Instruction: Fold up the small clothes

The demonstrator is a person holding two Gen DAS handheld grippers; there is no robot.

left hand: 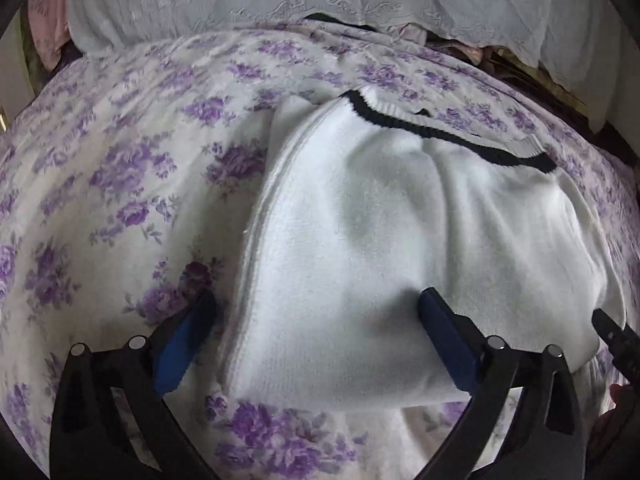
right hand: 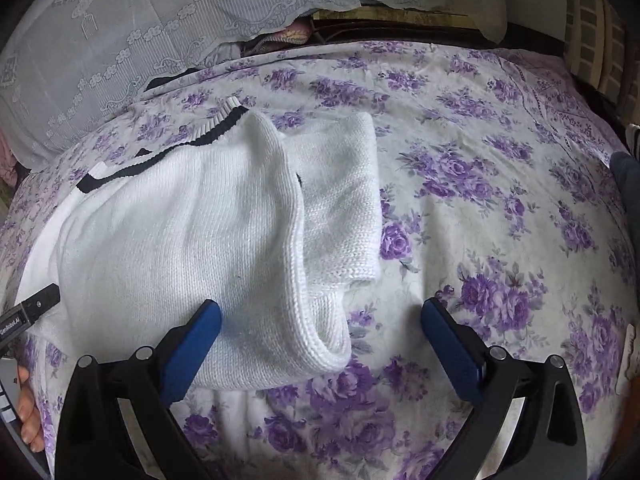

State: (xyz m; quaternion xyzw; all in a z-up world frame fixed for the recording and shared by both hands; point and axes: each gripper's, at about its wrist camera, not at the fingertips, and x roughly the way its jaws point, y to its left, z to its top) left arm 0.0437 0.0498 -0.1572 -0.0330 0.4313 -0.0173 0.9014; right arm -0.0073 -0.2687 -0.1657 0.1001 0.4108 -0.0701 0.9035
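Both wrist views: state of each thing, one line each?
White knit sweater with black-striped trim: partly folded, lying on the bedspread.
Purple floral bedspread: spread out, lightly wrinkled.
Left gripper: open, straddling the sweater's near-left edge.
Right gripper: open, straddling the sweater's near-right corner.

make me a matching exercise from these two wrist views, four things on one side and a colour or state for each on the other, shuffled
Things:
1. white knit sweater
2. bedsheet
3. left gripper
4. lace cloth

Descriptions:
A. pale, draped along the far edge of the bed
B. purple roses printed on a light ground
C. folded over, with a black stripe along its ribbed trim
D. jaws wide apart, one on each side of the sweater's near left edge

Pairs: 1-C, 2-B, 3-D, 4-A
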